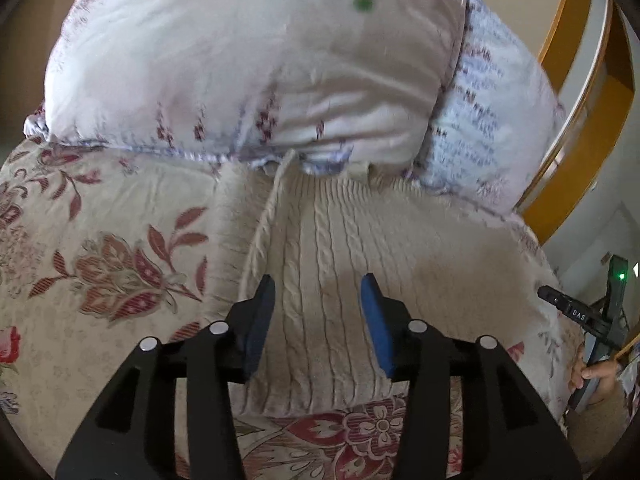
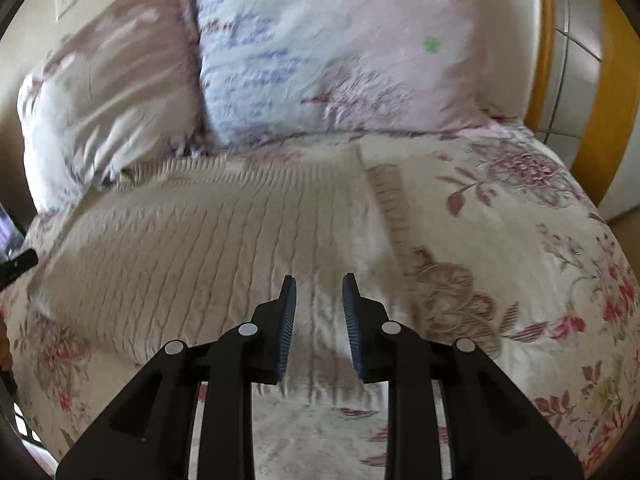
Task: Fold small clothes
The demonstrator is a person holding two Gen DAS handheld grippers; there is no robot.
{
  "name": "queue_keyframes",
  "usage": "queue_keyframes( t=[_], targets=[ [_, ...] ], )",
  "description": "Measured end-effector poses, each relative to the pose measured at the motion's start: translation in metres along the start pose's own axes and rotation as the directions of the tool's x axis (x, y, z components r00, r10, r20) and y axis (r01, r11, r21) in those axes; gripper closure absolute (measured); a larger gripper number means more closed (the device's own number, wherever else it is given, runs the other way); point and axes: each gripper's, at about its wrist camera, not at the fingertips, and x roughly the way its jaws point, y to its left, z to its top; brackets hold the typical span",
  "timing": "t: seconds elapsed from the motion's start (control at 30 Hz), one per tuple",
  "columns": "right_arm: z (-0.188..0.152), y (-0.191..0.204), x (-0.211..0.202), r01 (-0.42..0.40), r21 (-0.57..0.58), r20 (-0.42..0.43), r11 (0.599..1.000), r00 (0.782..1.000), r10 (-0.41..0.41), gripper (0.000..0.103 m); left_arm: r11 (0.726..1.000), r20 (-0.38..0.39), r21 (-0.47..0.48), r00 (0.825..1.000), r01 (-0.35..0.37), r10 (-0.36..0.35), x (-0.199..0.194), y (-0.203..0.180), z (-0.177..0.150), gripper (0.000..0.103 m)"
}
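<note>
While both grippers hang over the bed [image 1: 100, 208], I see the cream cable-knit sweater [image 1: 340, 248] lying flat on the floral bedspread, its far edge touching the 2 pillows [image 1: 248, 60] at the head. My left gripper [image 1: 318, 312] is wide open and holds nothing, poised above the knit near the sweater's left edge, where a long strip of knit, perhaps a sleeve, looks laid along it. My right gripper [image 2: 319, 316] is open more narrowly, also empty, above the near right part of the sweater [image 2: 224, 232]; whether either set of fingers touches the fabric I cannot tell.

I judge the fold is under way, at a pause between grasps. The next move calls for lowering both grippers onto the near hem, pinching only the layers I mean to lift, and carrying them evenly toward the pillows so the knit does not bunch or skew.
</note>
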Motion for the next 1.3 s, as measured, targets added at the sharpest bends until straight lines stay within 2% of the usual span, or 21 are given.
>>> queue_keyframes(
  t=[0.1,0.13,0.2,0.33,0.37,0.4,0.43,0.47,0.57,0.83,0.97,1.1,1.3],
  targets=[
    [-0.013,0.002,0.019,0.025,-0.015,-0.089,1.000,0.996,-0.026,0.077,1.000,-0.051,-0.009,0.999,-0.017,0.017,0.013,0.005,-0.007,0.058],
    [-0.016,0.001,0.017,0.020,-0.022,-0.063,1.000,0.998,-0.022,0.077,1.000,-0.048,0.000,0.999,-0.017,0.017,0.014,0.006,-0.010,0.058],
    [-0.019,0.000,0.015,0.017,-0.029,-0.064,0.999,0.998,-0.019,0.076,1.000,-0.044,0.015,0.999,-0.019,0.020,0.012,0.005,-0.013,0.057],
    [-0.015,0.002,0.014,0.023,-0.028,-0.110,0.999,0.994,-0.026,0.075,1.000,-0.048,-0.021,0.999,0.011,-0.012,0.005,0.010,-0.011,0.056],
    [-0.011,0.004,0.014,0.029,-0.019,-0.128,0.999,0.991,-0.031,0.069,0.998,-0.039,-0.052,0.999,0.036,-0.039,0.000,0.015,-0.008,0.055],
    [-0.006,0.007,0.012,0.024,-0.014,-0.134,1.000,0.991,-0.025,0.056,0.994,-0.015,-0.097,0.998,0.059,-0.061,-0.005,0.023,-0.004,0.050],
    [-0.002,0.010,0.011,0.011,-0.013,-0.128,1.000,0.992,-0.012,0.051,0.990,0.002,-0.125,0.998,0.062,-0.062,-0.009,0.029,0.001,0.043],
    [0.004,0.016,0.007,-0.012,-0.021,-0.102,1.000,0.995,0.010,0.045,0.986,0.016,-0.154,0.998,0.059,-0.058,-0.011,0.035,0.005,0.041],
    [0.016,0.041,0.004,-0.042,-0.077,-0.051,0.996,0.998,0.038,0.044,0.968,0.017,-0.244,0.998,0.064,-0.061,-0.007,0.057,0.019,0.039],
    [0.034,0.102,0.038,-0.118,-0.185,-0.044,0.976,0.993,0.112,0.045,0.918,-0.054,-0.392,0.995,0.060,-0.088,0.030,0.083,0.030,0.033],
    [0.036,0.122,0.052,-0.098,-0.231,-0.025,0.968,0.995,0.095,0.046,0.914,-0.052,-0.399,0.993,0.078,-0.107,0.040,0.080,0.030,0.032],
    [0.031,0.127,0.069,-0.089,-0.253,-0.076,0.963,0.995,0.072,0.045,0.911,-0.043,-0.400,0.990,0.104,-0.132,0.044,0.077,0.031,0.031],
    [0.030,0.128,0.067,-0.082,-0.260,-0.063,0.962,0.996,0.068,0.045,0.913,-0.034,-0.392,0.991,0.109,-0.133,0.050,0.068,0.033,0.029]
  ],
)
